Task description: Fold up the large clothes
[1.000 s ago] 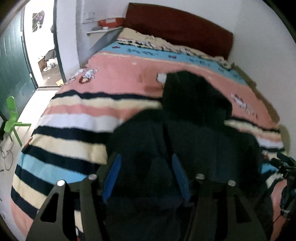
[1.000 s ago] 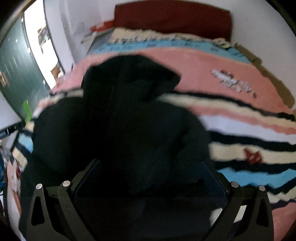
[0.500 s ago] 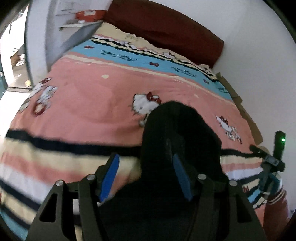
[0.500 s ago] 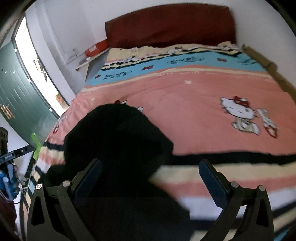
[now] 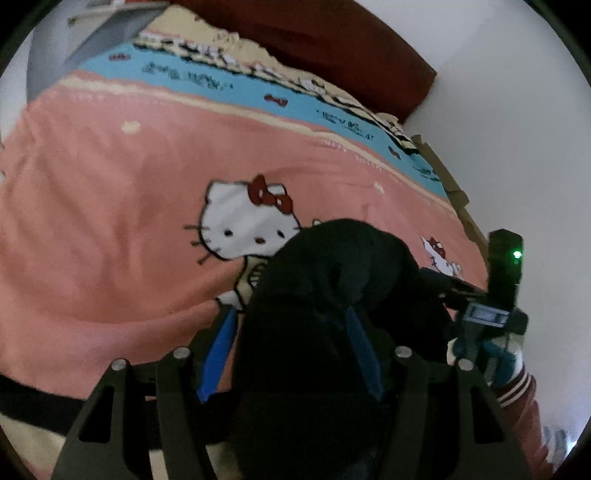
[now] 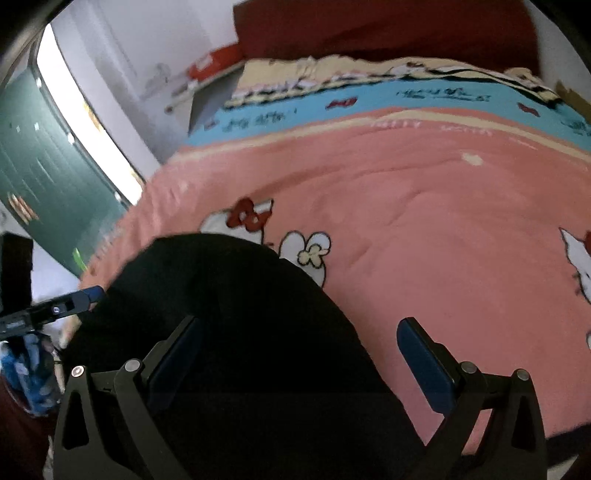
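A large black hooded garment (image 5: pixel 325 295) lies on the pink Hello Kitty blanket (image 5: pixel 110 229); its hood end fills the lower middle of both views (image 6: pixel 229 314). My left gripper (image 5: pixel 291 336) is open, with the black cloth bunched between its blue pads. My right gripper (image 6: pixel 299 347) is wide open over the cloth's right edge, its left pad over the garment and its right pad over bare blanket. The right gripper also shows at the right in the left wrist view (image 5: pixel 491 314), and the left gripper at the left in the right wrist view (image 6: pixel 51 310).
The bed runs back to a dark red headboard (image 6: pixel 388 29) against a white wall. A green door (image 6: pixel 40 184) and a bright doorway are at the left. A shelf with a red box (image 6: pixel 210 66) is beside the bed head.
Both grippers have moved forward along the garment toward the hood and the head of the bed. The striped foot of the blanket has dropped out of view. The jaws have stayed open.
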`<state>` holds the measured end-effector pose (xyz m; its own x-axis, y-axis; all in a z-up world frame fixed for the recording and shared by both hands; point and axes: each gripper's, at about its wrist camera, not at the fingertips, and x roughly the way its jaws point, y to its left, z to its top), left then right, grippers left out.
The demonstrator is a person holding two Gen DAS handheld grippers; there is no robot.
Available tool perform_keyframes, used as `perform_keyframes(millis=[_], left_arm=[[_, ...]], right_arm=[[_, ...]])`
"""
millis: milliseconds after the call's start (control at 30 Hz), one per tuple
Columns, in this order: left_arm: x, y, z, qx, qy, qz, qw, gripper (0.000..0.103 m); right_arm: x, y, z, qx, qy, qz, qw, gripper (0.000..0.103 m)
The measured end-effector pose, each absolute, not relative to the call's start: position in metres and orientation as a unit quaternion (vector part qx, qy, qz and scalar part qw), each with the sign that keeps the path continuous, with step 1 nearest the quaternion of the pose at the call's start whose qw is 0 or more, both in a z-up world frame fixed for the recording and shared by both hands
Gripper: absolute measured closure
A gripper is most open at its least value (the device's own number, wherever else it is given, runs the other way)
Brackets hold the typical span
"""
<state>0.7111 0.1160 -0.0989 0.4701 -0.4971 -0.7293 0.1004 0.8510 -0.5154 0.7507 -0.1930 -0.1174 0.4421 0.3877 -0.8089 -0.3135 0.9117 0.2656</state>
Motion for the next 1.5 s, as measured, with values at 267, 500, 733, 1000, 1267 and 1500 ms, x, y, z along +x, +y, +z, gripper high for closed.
perform_keyframes(millis=[267,500,733,1000,1267,1500], left_arm=[[0.708,0.101,-0.122,-0.206,0.498,-0.164,0.826,0.053],[0.667,0.079,-0.084,-0.154,0.483,-0.157,0.848,0.088],[0.571,0.078,-0.026,-0.158,0.436,-0.17,0.87,0.092],[0.429,0.073,0.025,-0.11,0.379,-0.193,0.898,0.096],[0.33,0.065,0.021,-0.063,0.363,-0.205,0.906,0.098],[0.29,0.047,-0.012,-0.008,0.365,-0.211,0.907,0.098]], right_arm=[[0.753,-0.167,-0.144,0.014,0.505,0.197,0.84,0.034],[0.69,-0.155,-0.091,-0.037,0.46,0.228,0.857,0.082],[0.563,-0.177,-0.012,-0.048,0.39,0.274,0.878,0.087],[0.393,-0.193,0.03,-0.024,0.333,0.301,0.893,0.088],[0.296,-0.193,0.023,-0.044,0.338,0.299,0.892,0.088],[0.253,-0.194,-0.027,-0.087,0.373,0.267,0.884,0.088]])
